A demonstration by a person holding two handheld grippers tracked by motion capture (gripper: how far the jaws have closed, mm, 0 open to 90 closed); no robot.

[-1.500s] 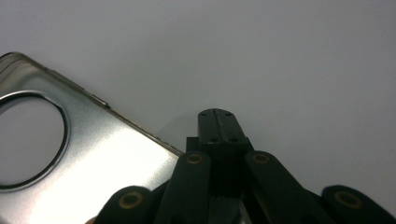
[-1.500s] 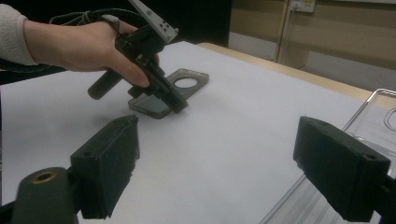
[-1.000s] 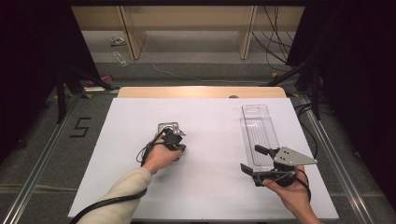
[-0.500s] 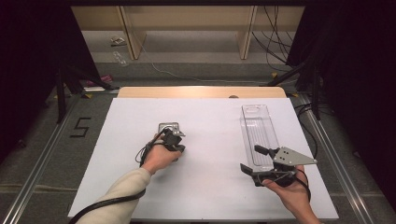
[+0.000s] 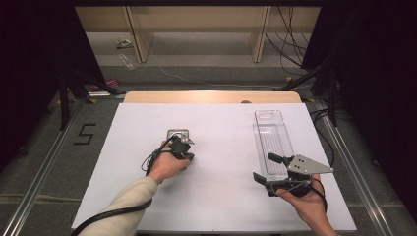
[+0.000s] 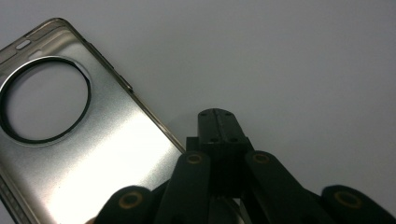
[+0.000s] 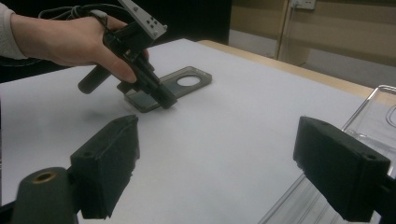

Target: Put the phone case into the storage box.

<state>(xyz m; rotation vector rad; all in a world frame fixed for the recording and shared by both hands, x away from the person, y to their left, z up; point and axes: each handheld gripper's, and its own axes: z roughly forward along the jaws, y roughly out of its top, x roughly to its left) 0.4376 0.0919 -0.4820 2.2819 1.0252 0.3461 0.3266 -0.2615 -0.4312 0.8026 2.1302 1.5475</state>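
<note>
From the high view, a white table point(image 5: 216, 147) carries a phone case point(image 5: 178, 133) a little left of its centre and a clear plastic tray point(image 5: 272, 142) toward 2 o'clock. The left gripper point(image 5: 185, 148) sits just at the 5 o'clock corner of the case, tilted down onto the table by the left hand point(image 5: 167, 167). The right gripper point(image 5: 268, 167) hangs at the near end of the tray, at roughly 4 o'clock on the table, held by the right hand point(image 5: 307, 204); its jaws stand wide apart with nothing between them.

In the left gripper view, the left gripper point(image 6: 217, 116) has its two jaws pressed together, tips meeting in one seam. The metallic phone case point(image 6: 79, 154), with its round camera opening at 10 o'clock, lies flat on the table, its long edge running just beside the tips. The tips appear to rest on the white surface next to that edge rather than on it, though the angle leaves contact unclear. Nothing is gripped.

In the right gripper view, the right gripper point(image 7: 215, 158) is fully spread, empty white table between the pads. At 11 o'clock the left hand point(image 7: 70, 42) points the left gripper point(image 7: 166, 103) down at the near corner of the phone case point(image 7: 180, 86). The tray point(image 7: 373, 116) enters at 3 o'clock, behind the right-hand jaw.
</note>
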